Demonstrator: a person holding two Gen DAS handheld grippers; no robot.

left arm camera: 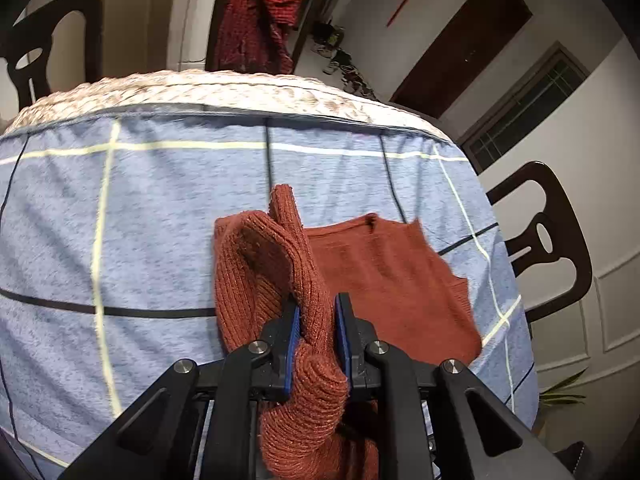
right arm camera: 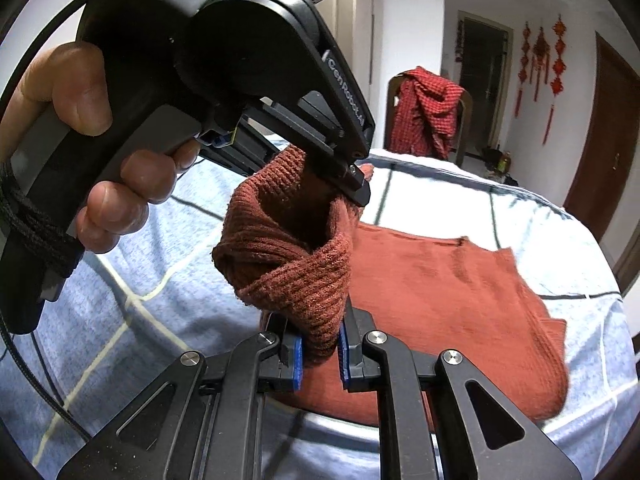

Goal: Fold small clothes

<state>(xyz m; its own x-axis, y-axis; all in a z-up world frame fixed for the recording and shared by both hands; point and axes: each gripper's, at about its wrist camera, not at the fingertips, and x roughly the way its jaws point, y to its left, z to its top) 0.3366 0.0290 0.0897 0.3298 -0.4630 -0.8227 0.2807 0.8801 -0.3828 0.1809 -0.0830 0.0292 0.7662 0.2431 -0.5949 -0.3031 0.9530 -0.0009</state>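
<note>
The only lettering you could read was white print along the curved black housing of your left gripper [right arm camera: 362, 190], seen from the right wrist; it looked like "GenRobot.AI", though the last letters were hard to make out. Fainter print higher on that housing was too blurred to read.

Your left gripper [left arm camera: 317, 344] had its blue-padded jaws narrowed onto a thick bunch of the rust-red knit garment [left arm camera: 384, 272], the ribbed fabric filling the gap between the pads. A rolled fold rose ahead of the fingertips and another spilled back under the claw.

Your right gripper [right arm camera: 320, 354] was likewise pinched on the same garment [right arm camera: 440, 304], holding the lower end of a twisted ribbed loop that ran up to your left gripper's fingertips. Your left hand [right arm camera: 100, 152] wrapped that gripper's handle.

The rest of the garment lay flat ahead and to the right of both claws on the blue checked cloth [left arm camera: 140, 220] covering the table. Beyond it, a red checked cloth [right arm camera: 428, 112] hung over a chair.
</note>
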